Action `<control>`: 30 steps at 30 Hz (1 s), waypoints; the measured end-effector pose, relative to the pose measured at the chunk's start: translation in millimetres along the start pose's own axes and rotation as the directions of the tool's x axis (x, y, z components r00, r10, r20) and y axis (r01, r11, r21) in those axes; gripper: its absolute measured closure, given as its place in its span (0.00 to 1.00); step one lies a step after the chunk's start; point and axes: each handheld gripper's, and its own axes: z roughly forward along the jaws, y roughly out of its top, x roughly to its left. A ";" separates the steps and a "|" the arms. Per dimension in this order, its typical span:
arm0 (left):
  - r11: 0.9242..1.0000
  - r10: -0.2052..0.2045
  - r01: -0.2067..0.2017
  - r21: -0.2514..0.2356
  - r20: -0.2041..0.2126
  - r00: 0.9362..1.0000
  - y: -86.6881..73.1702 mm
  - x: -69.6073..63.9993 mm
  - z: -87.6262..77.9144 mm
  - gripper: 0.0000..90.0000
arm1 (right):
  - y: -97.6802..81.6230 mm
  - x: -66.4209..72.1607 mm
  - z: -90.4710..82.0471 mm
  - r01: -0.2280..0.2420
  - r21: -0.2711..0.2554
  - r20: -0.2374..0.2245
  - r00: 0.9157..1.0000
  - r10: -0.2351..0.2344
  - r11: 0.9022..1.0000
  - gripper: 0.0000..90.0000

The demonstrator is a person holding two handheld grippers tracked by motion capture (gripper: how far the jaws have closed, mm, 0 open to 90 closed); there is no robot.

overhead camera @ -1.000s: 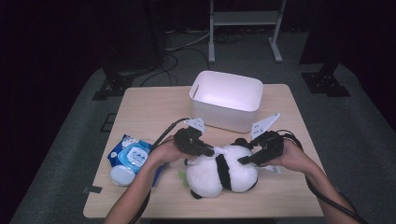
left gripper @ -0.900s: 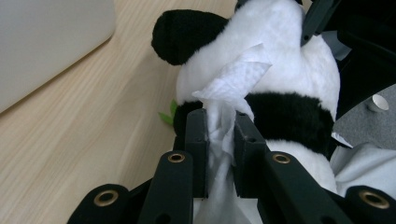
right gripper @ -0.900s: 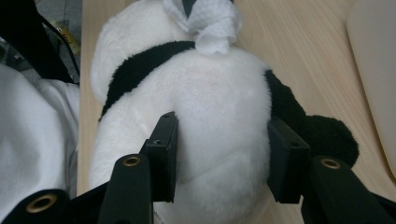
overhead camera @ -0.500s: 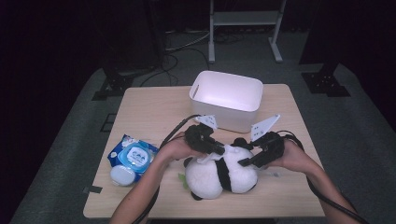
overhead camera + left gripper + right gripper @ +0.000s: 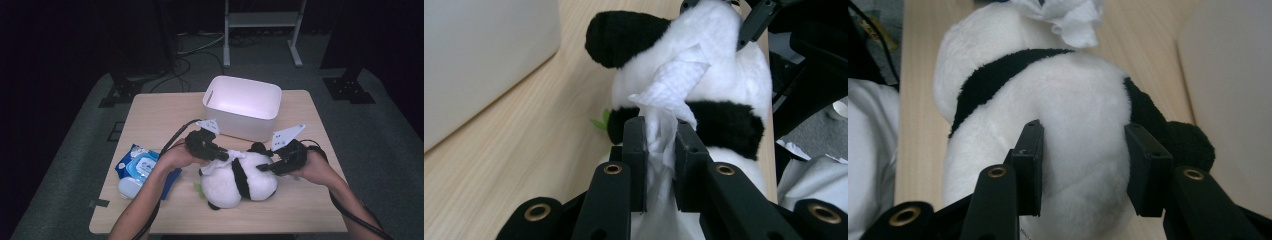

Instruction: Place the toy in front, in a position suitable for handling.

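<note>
At the near middle of the worktop (image 5: 150, 125), lying on its side: plush panda (image 5: 240, 177), just in front of the white bin (image 5: 243, 106). Left gripper (image 5: 221, 156) clenched on a crumpled white wipe (image 5: 671, 85), jaws pinching its bunched tail so the free end lies on the fur, apparently for wiping the toy. Right gripper (image 5: 264, 169) set around the toy's white rounded end from the other side, jaws just closing in with the plush between them and pads pressing the fur on both flanks; likely there to steady the soft body against the push of wiping. Held from opposite ends, then: one side to clean, the other to brace. Blue wipes pack (image 5: 141, 166) left at the worktop's left, touching a white capped bottle (image 5: 129, 187), both near the left forearm, handy for a fresh sheet.
</note>
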 end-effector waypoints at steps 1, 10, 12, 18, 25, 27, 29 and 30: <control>1.000 0.001 -0.001 -0.003 -0.003 1.000 0.1 0.4 -0.3 0.87 | 0.1 -0.8 0.0 0.005 -0.006 0.018 1.000 -0.005 1.000 0.62; 1.000 -0.017 0.017 -0.003 0.039 0.999 -14.1 -3.0 16.1 0.87 | -5.2 -2.1 -2.6 -0.034 -0.005 -0.056 0.998 0.034 0.999 0.40; 1.000 -0.013 0.013 -0.002 0.036 0.999 -15.4 -6.1 16.1 0.88 | -5.0 -3.5 -5.2 -0.054 0.001 -0.084 0.995 0.054 0.999 0.34; 1.000 0.021 -0.021 0.010 0.030 0.999 -17.6 -16.3 13.4 0.88 | 2.0 -11.1 -8.0 -0.099 0.044 -0.117 0.988 0.104 0.994 0.26; 0.999 0.032 -0.032 0.007 0.033 0.999 -22.4 -21.9 11.9 0.89 | 4.6 -19.3 3.7 -0.156 0.099 -0.157 0.973 0.170 0.983 0.21; 0.999 0.031 -0.031 0.010 0.028 0.999 -21.8 -21.8 11.5 0.88 | 3.5 -17.8 7.6 -0.163 0.116 -0.149 0.972 0.180 0.980 0.27; 0.999 0.032 -0.032 0.003 0.030 0.999 -20.0 -21.2 11.5 0.88 | 1.5 -15.7 7.5 -0.142 0.101 -0.142 0.978 0.155 0.985 0.35; 0.999 0.033 -0.033 0.002 0.032 0.999 -18.4 -21.3 11.7 0.88 | 1.2 -14.5 6.4 -0.134 0.096 -0.139 0.979 0.147 0.986 0.38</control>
